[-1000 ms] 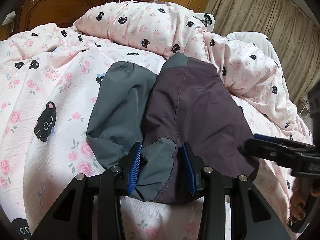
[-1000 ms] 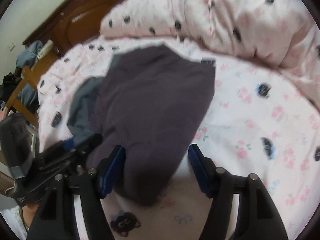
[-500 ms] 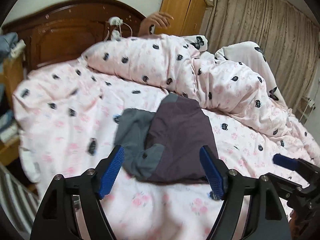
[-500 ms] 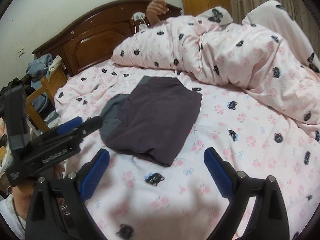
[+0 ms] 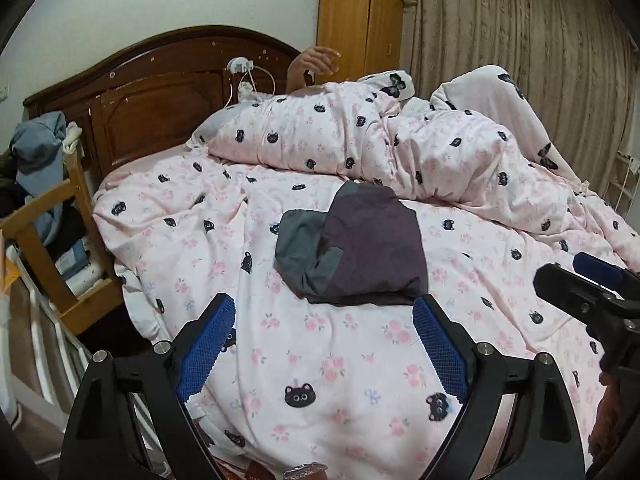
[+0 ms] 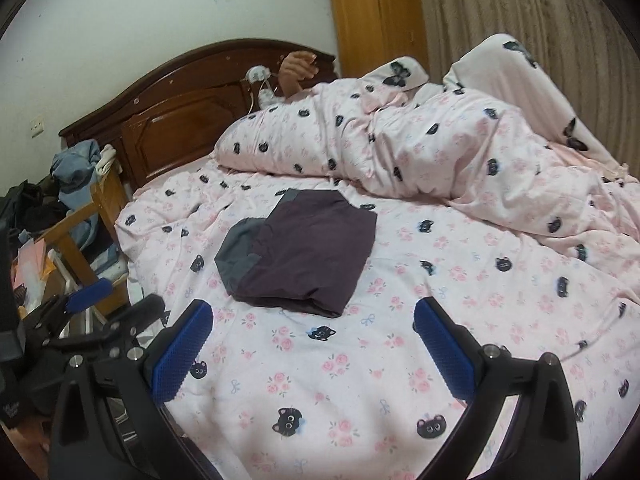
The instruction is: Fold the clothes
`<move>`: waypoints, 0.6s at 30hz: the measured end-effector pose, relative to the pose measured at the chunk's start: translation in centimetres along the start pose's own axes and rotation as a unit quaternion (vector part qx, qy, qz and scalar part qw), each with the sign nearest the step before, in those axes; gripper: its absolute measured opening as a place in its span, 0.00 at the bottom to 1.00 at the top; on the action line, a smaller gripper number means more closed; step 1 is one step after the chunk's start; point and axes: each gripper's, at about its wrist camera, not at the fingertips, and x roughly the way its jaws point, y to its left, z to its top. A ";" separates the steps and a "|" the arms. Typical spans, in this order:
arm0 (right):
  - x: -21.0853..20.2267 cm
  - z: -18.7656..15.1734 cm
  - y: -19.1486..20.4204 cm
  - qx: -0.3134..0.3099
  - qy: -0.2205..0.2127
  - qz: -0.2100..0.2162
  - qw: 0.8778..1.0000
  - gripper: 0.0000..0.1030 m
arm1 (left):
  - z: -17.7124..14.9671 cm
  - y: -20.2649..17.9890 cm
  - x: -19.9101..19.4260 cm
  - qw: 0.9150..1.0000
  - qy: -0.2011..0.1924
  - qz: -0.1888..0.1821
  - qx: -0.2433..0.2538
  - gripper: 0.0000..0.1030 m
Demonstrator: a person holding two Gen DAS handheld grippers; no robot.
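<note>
A folded dark purple and grey garment [image 5: 356, 248] lies flat in the middle of the bed; it also shows in the right wrist view [image 6: 300, 256]. My left gripper [image 5: 322, 340] is open and empty, held back above the bed's near edge, well short of the garment. My right gripper [image 6: 314, 344] is open and empty too, also back from the garment. The right gripper shows at the right edge of the left wrist view [image 5: 592, 292]. The left gripper shows at the lower left of the right wrist view [image 6: 96, 320].
The bed has a pink sheet with cat faces [image 5: 340, 360]. A person lies under a matching duvet [image 5: 380, 144] at the far side. A wooden headboard [image 5: 160, 92] stands behind. A wooden chair piled with clothes [image 5: 44, 200] stands at the left.
Both grippers have let go of the garment, opened wide and pulled back and up from the bed. The folded garment stays where it lay.
</note>
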 end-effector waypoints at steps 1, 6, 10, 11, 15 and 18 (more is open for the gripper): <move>-0.3 -0.1 0.1 0.001 -0.002 0.000 1.000 0.99 | 0.0 -0.2 -0.4 1.000 -0.002 0.001 0.004 0.87; -1.8 -0.4 0.3 0.004 -0.009 -0.003 1.000 0.99 | 0.0 -0.9 -1.9 1.000 -0.019 0.007 0.017 0.99; -2.4 -0.5 0.5 0.003 -0.013 -0.009 1.000 0.99 | 0.1 -0.9 -2.3 1.000 -0.021 0.008 0.018 0.99; -2.5 -0.5 0.5 0.003 -0.013 -0.010 1.000 0.99 | 0.2 -0.9 -2.5 1.000 -0.021 0.008 0.018 0.99; -2.9 -0.5 0.5 0.004 -0.012 -0.006 1.000 0.99 | 0.3 -0.9 -2.8 1.000 -0.021 0.011 0.019 0.99; -3.2 -0.5 0.5 0.004 -0.013 -0.004 1.000 0.99 | 0.3 -0.8 -2.8 1.000 -0.019 0.013 0.017 0.99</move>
